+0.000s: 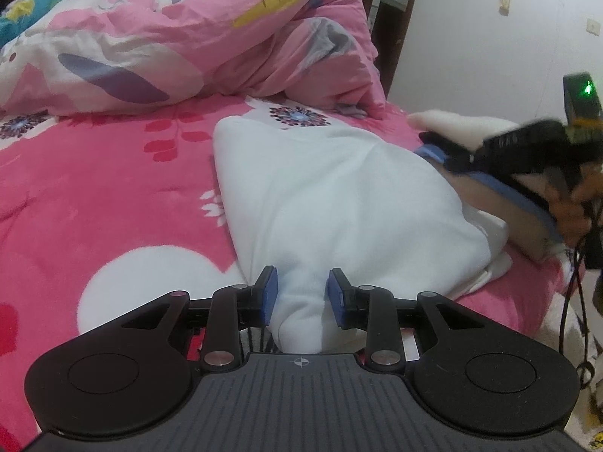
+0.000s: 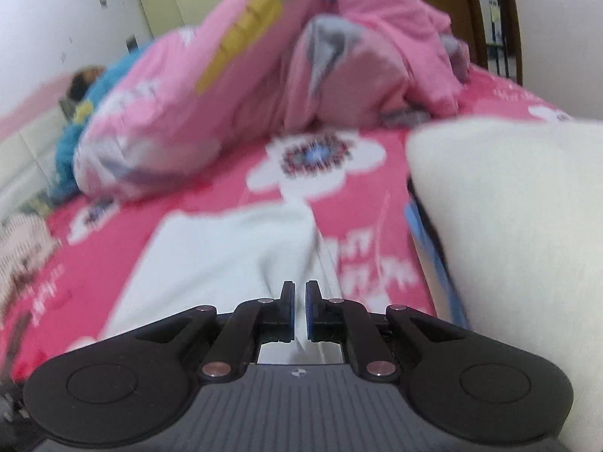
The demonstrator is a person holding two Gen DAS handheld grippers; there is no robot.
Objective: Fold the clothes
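A white fleece garment (image 1: pixel 339 196) lies lengthwise on the pink flowered bedspread (image 1: pixel 94 188). My left gripper (image 1: pixel 303 295) holds a bunched near end of it between its blue pads (image 1: pixel 269 293). In the left wrist view my right gripper (image 1: pixel 439 147) comes in blurred from the right at the garment's far right side, with a hand (image 1: pixel 569 207) on its handle. In the right wrist view the right gripper (image 2: pixel 299 301) is nearly closed on a thin fold of the white garment (image 2: pixel 233 256). A cream fleece piece (image 2: pixel 508 226) fills the right of that view.
A heaped pink quilt (image 1: pixel 226 37) lies across the far side of the bed, and a person lies under blue bedding (image 1: pixel 22 3) at the far left. A white wall (image 1: pixel 490 37) and a dark door frame (image 1: pixel 392 37) stand beyond the bed's right edge. A black cable (image 1: pixel 565 301) hangs there.
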